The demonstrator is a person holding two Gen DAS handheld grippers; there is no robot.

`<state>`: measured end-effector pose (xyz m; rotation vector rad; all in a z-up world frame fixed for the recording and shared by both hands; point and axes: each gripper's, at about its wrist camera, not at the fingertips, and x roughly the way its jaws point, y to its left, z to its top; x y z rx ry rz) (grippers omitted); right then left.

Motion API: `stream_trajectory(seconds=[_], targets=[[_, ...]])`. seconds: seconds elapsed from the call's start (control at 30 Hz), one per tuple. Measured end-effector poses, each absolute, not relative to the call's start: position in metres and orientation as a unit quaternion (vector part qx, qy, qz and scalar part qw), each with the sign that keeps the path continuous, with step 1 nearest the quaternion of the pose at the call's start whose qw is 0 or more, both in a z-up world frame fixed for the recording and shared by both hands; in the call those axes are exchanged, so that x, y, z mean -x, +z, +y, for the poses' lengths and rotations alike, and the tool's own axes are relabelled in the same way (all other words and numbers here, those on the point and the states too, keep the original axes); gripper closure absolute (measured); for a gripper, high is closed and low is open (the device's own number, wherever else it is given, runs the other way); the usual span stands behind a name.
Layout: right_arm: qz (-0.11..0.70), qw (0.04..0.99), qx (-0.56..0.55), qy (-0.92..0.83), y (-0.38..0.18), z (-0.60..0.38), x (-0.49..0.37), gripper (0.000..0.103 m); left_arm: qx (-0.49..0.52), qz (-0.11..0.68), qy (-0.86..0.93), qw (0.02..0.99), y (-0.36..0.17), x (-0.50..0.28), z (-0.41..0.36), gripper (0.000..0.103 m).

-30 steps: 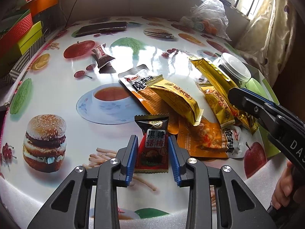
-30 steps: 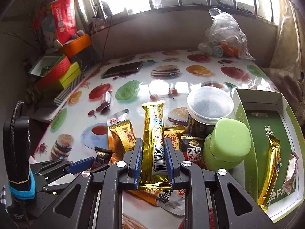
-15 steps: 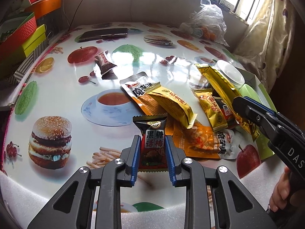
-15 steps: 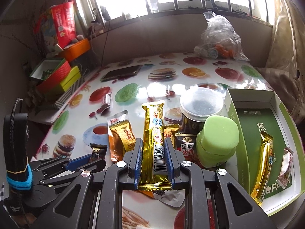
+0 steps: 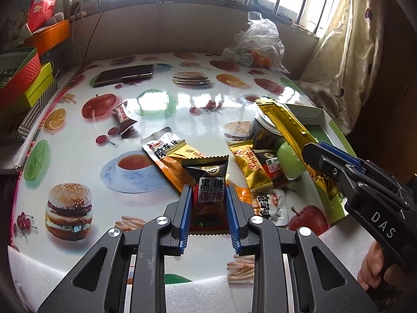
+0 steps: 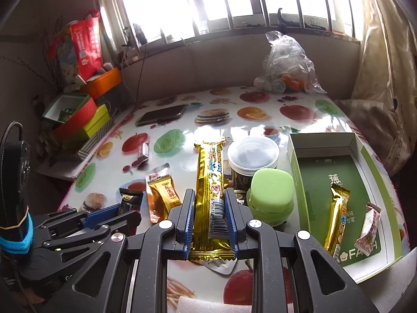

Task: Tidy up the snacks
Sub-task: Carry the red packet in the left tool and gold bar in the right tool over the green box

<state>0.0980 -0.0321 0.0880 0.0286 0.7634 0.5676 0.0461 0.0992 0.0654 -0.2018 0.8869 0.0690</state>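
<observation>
A: Left tongs (image 5: 208,203)?
B: Jaws just closed in; now clamped on the dark plum-candy packet (image 5: 208,182), bottom centre of frame, lifted above the counter (image 5: 78,143).
A: Right tongs (image 6: 209,208)?
B: Nearly shut, gripping the long gold snack bar (image 6: 209,182) at its barcode end, centre frame.
A: Green box (image 6: 370,258)?
B: Right side; a second gold bar (image 6: 336,219) and a pink-white candy (image 6: 368,224) lie inside.

Phone (image 5: 123,75) flat at far table (image 5: 78,140) edge. Clear plastic bag (image 6: 286,62) by wall. Stacked boxes (image 6: 78,114) left; curtain (image 5: 346,52) right.
</observation>
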Motion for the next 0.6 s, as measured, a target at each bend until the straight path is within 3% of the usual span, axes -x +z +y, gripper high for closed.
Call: stream_trajectory(seconds=[0.6], targets=[[0.351, 0.912, -0.037, 0.209, 0.100, -0.102, -0.099, 0.082, 0.079, 0.411, -0.046, 0.907, 0.091, -0.081, 0.032, 0.077]])
